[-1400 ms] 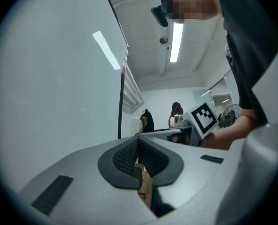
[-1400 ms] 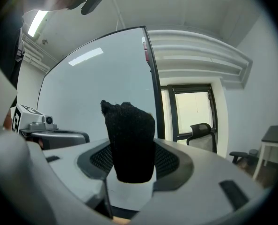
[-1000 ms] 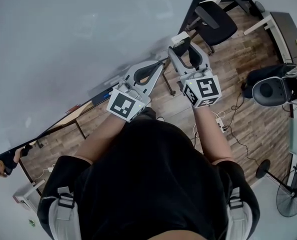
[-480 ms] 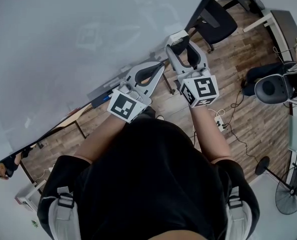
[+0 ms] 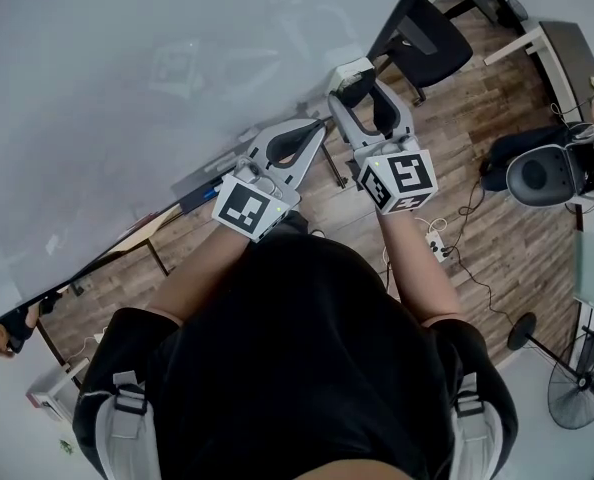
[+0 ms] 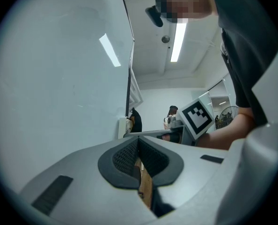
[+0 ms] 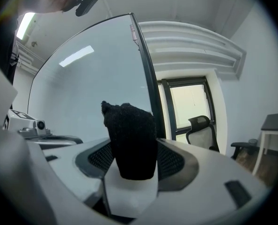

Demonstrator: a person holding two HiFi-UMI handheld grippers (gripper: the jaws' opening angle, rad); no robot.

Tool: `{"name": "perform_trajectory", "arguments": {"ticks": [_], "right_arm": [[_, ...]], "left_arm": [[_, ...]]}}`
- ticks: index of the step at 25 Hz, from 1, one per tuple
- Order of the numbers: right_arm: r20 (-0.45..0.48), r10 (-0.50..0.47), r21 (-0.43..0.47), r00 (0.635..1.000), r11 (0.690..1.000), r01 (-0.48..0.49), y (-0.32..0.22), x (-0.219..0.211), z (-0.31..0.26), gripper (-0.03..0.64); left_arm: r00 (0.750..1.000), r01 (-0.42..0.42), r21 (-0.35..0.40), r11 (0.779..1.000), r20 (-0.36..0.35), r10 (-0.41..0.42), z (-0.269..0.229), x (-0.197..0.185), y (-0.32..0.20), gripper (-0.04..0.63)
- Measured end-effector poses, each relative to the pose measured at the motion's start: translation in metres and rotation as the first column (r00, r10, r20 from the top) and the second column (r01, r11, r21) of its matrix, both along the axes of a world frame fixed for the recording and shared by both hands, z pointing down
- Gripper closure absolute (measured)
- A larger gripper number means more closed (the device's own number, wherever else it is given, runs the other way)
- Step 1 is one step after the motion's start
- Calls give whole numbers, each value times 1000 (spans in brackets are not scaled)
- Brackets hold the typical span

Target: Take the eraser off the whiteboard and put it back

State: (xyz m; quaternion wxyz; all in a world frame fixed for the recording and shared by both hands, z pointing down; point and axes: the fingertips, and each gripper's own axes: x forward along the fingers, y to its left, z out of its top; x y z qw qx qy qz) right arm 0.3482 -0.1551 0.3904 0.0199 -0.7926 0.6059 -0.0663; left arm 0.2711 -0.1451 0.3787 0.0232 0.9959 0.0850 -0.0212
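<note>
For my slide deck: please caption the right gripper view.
Right gripper, jaws opening, with the eraser between them, by the whiteboard.

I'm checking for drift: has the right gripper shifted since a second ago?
No. The right gripper, jaws opening around the eraser, keeps its place against the office chair.

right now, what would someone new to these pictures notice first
The eraser, black felt on a white body, sits between the fingers of the right gripper, which are opening, close to the big whiteboard that fills the upper left of the head view. Beside it, the left gripper has its fingers together with nothing between them.
</note>
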Motion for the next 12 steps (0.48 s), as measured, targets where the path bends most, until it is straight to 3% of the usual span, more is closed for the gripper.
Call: {"name": "perform_trajectory", "arguments": {"ticks": [12], "right_arm": [[-11, -50, 19, 999, 999, 50, 33, -27, -15, 356]], "left_arm": [[999, 45, 36, 998, -13, -45, -8, -27, 14, 600]]}}
